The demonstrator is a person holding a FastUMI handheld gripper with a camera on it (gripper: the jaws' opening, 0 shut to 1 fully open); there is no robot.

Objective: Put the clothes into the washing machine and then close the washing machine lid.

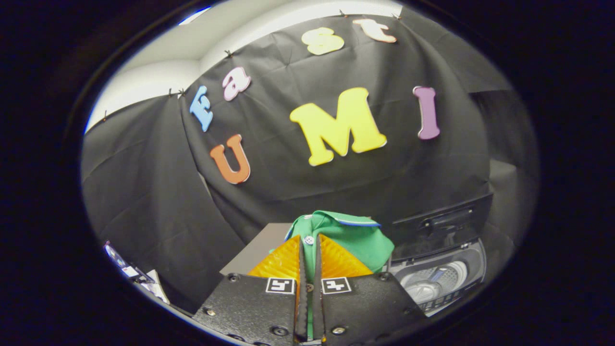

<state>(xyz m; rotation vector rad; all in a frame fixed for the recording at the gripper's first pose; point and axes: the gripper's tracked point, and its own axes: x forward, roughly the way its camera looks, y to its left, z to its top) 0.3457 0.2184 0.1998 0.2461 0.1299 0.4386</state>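
A green shirt (358,238) with a collar and white buttons hangs bunched between my two orange fingers (283,262). My gripper (308,254) is shut on the shirt and holds it up in the air. To the right of the fingers and lower down stands the washing machine (444,281), its dark lid (444,223) raised upright at the back. Its pale drum (432,283) lies open below the lid. The shirt hangs left of the drum opening, not over it.
A grey tabletop (257,252) lies behind the shirt, left of the washing machine. Black cloth walls close the booth behind and to the left. A few small items (127,269) lie low at the far left.
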